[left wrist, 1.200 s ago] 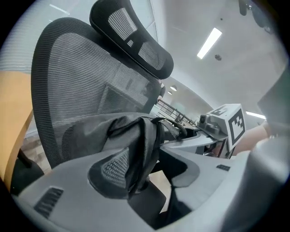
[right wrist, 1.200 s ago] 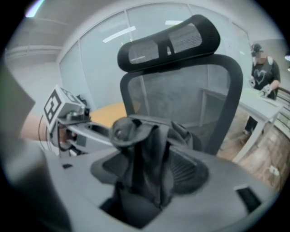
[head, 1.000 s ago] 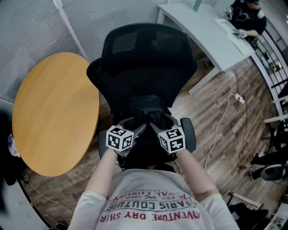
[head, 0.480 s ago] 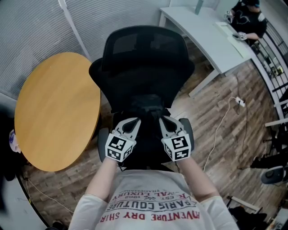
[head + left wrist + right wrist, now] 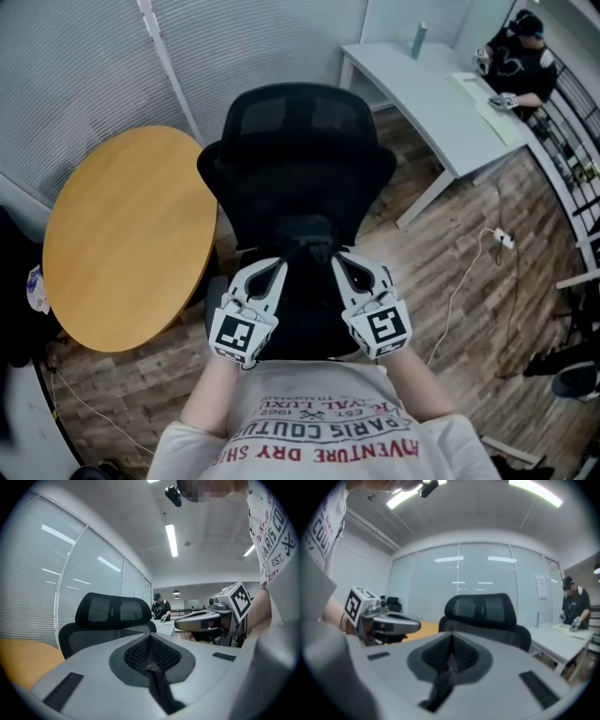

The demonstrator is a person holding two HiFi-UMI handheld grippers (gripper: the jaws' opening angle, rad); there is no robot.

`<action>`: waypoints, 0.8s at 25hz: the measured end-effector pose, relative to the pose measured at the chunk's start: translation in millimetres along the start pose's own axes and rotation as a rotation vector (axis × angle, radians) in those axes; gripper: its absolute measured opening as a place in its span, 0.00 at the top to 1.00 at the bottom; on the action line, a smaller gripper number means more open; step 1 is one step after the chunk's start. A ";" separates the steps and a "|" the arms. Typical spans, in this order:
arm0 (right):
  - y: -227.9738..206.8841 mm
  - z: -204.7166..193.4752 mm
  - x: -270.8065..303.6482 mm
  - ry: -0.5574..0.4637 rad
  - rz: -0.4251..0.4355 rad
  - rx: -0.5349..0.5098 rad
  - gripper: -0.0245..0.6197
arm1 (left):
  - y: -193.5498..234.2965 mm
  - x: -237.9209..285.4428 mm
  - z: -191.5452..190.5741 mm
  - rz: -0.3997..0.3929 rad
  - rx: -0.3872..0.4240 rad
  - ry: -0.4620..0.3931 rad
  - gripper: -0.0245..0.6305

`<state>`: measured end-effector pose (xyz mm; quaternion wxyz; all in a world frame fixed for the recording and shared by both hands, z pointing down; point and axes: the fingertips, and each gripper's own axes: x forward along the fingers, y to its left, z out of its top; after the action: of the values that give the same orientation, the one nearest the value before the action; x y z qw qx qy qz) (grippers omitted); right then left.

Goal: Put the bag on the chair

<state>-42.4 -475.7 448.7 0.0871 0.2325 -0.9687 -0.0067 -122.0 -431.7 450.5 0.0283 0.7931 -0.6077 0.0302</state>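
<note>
The black office chair (image 5: 295, 141) stands in front of me, its mesh back facing me. The black bag (image 5: 307, 232) hangs between my two grippers above the seat and is hard to tell from the dark chair. My left gripper (image 5: 279, 272) is shut on a black bag strap (image 5: 158, 688) that runs down from its pads. My right gripper (image 5: 339, 268) has just closed on the other black strap (image 5: 439, 686). Both grippers point roughly level at the chair back (image 5: 112, 611) (image 5: 483, 607). Each shows in the other's view: the right gripper (image 5: 199, 620), the left gripper (image 5: 389, 623).
A round wooden table (image 5: 127, 234) stands close on the chair's left. A white desk (image 5: 441, 94) with a seated person (image 5: 516, 52) is at the back right. A cable and power strip (image 5: 502, 236) lie on the wood floor to the right.
Both grippers went from open jaws low at the seat to shut, and rose toward me with the bag's straps. The bag's top came up with them.
</note>
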 end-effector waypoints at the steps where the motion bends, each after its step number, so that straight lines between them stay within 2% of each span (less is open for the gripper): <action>1: -0.3 4.3 -4.4 -0.016 0.004 -0.008 0.92 | -1.3 -3.9 6.2 0.007 -0.011 -0.015 0.92; 4: -0.5 10.4 -15.4 -0.043 0.004 -0.018 0.92 | -2.7 -15.0 17.5 0.004 -0.039 -0.047 0.92; 13: 10.6 24.1 -29.6 -0.082 0.023 -0.027 0.92 | 1.4 -31.3 32.4 0.050 -0.020 -0.065 0.92; 20: 6.5 21.2 -31.6 -0.072 0.020 -0.017 0.92 | -12.0 -27.8 29.8 0.043 0.014 -0.027 0.92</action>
<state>-21.3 -456.2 422.9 0.0545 0.2215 -0.9734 -0.0226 -117.2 -404.2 418.4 0.0136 0.7803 -0.6248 0.0244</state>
